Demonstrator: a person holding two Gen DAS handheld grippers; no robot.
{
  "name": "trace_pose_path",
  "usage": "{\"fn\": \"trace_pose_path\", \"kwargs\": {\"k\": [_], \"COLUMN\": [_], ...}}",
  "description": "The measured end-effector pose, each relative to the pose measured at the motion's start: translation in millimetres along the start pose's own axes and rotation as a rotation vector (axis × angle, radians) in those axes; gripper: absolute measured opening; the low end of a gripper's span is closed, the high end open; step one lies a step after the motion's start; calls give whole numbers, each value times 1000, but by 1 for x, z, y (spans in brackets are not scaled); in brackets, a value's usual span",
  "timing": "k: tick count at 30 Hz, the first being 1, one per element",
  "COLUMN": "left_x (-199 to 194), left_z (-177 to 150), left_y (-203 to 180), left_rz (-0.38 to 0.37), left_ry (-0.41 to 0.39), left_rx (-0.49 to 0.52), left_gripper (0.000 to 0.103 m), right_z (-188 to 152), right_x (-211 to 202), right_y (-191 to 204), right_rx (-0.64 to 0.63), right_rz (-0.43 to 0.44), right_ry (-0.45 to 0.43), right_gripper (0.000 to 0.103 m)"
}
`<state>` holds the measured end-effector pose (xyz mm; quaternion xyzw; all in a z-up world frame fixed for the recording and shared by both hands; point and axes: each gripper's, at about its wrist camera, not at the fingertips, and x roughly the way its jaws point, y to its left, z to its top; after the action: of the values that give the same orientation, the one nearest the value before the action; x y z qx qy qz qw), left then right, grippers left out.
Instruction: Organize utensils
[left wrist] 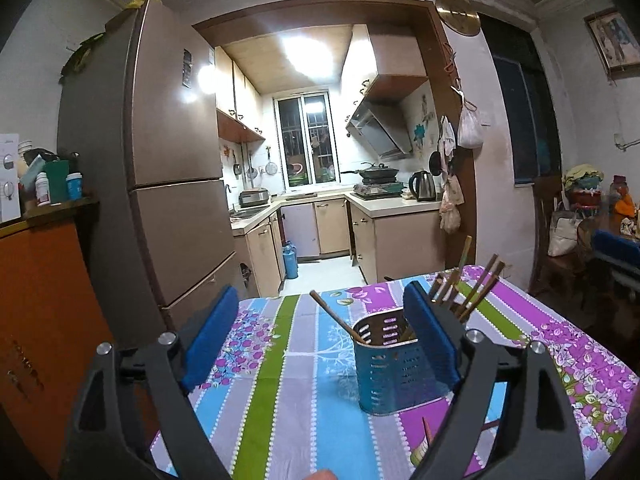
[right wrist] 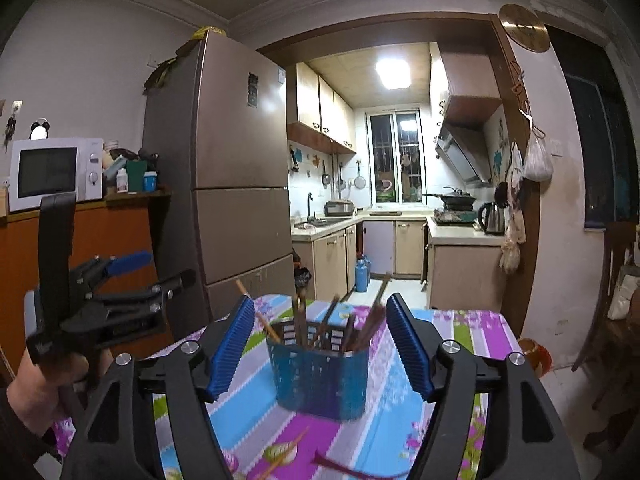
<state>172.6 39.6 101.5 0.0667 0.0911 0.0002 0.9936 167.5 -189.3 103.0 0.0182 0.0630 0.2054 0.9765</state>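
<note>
1. Right gripper [right wrist: 320, 344] jaws wide apart, blue ribbed pads [right wrist: 234, 346] either side of the blue perforated caddy [right wrist: 320, 376], not touching it.
2. Caddy holds several brown chopsticks [right wrist: 298, 320], leaning.
3. Striped floral tablecloth [right wrist: 460, 328] underneath.
4. Left gripper [right wrist: 132, 276] at frame left, held by a hand [right wrist: 44, 384].
5. Fridge [right wrist: 232, 168] and microwave [right wrist: 52, 172] behind.

Both wrist cameras look almost level across the table [left wrist: 280, 360] toward the kitchen doorway, close above the cloth. The left view sits nearer the table's left edge. Both share the utensil holder [right wrist: 320, 376], fridge [right wrist: 236, 168] and kitchen window [left wrist: 306, 140].
</note>
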Motion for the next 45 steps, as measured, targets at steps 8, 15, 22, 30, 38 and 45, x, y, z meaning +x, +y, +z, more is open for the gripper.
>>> {"fn": "trace_pose_path", "kwargs": {"k": [8, 15, 22, 30, 38, 45], "left_x": [-18, -27, -26, -57, -110, -151], "left_z": [-7, -38, -99, -120, -113, -119], "left_y": [-13, -6, 20, 33, 24, 17], "left_rz": [12, 6, 16, 8, -34, -58], "left_ry": [-7, 61, 233, 245, 158, 110], "left_rx": [17, -30, -106, -146, -140, -122], "left_gripper": [91, 97, 97, 97, 97, 97], "right_z": [-27, -61, -105, -122, -117, -117], "right_x": [-31, -57, -67, -84, -115, -144], "right_y": [9, 9, 1, 28, 59, 79], "right_rx": [-5, 6, 64, 51, 62, 60], "right_rz": [-26, -84, -145, -196, -158, -155], "right_ry": [22, 77, 182, 180, 122, 78], "right_gripper": [82, 98, 98, 98, 98, 98]}}
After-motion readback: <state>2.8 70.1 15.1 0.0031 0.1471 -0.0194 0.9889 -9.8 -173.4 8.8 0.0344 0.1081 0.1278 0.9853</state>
